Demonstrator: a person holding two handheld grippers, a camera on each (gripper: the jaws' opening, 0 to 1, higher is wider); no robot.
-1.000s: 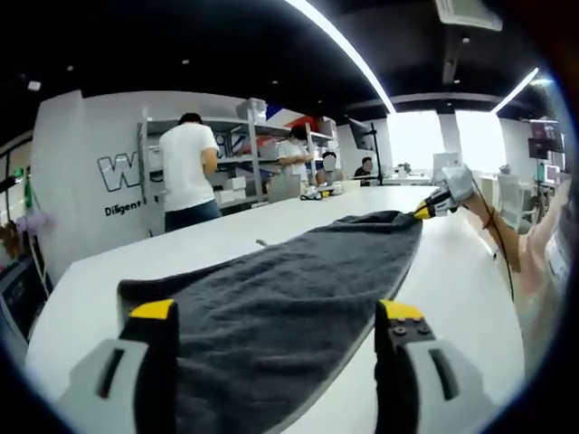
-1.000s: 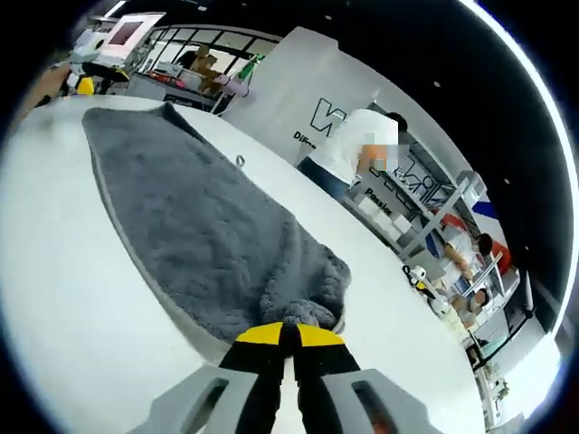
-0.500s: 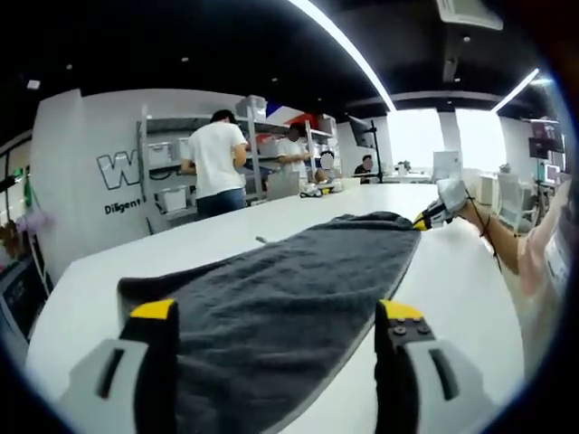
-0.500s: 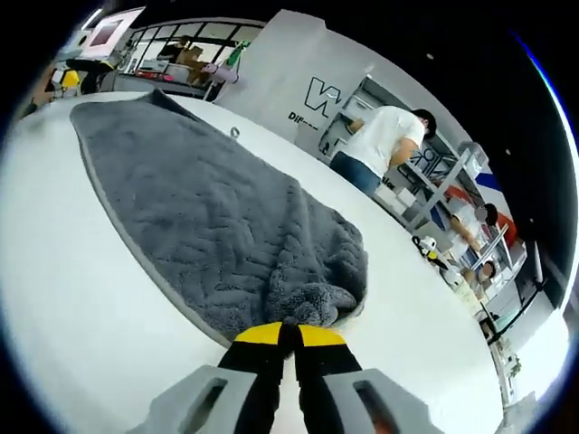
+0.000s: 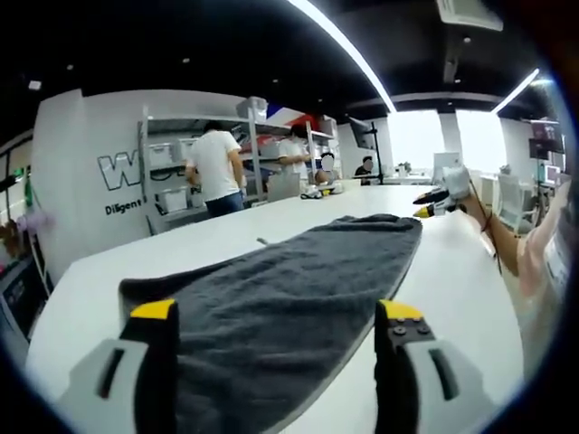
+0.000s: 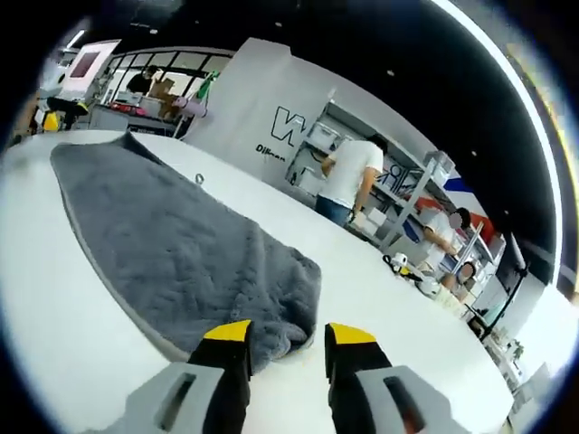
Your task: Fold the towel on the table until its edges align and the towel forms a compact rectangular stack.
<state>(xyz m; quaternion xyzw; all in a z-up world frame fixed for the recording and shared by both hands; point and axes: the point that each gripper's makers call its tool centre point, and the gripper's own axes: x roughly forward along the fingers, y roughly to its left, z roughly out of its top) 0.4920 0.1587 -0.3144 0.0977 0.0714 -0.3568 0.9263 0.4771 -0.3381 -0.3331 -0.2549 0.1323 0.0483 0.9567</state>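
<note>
On the long white table [image 5: 470,271], the dark grey plush terry towel [image 5: 298,289] lies flat, doubled lengthwise, long axis running from left gripper [image 5: 276,316] to right gripper [image 6: 285,339]. Both grippers hang with jaws apart, empty. The far end is bunched just ahead of the right jaws. Soft, limp, grippy pile, probably drapes and sags; pinch the corners at a short end and carry it over.

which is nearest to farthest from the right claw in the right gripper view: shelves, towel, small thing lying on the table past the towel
1. towel, its bunched end right at the claw's tips
2. small thing, on the table past the towel's far edge
3. shelves, beyond the table by the wall
</note>
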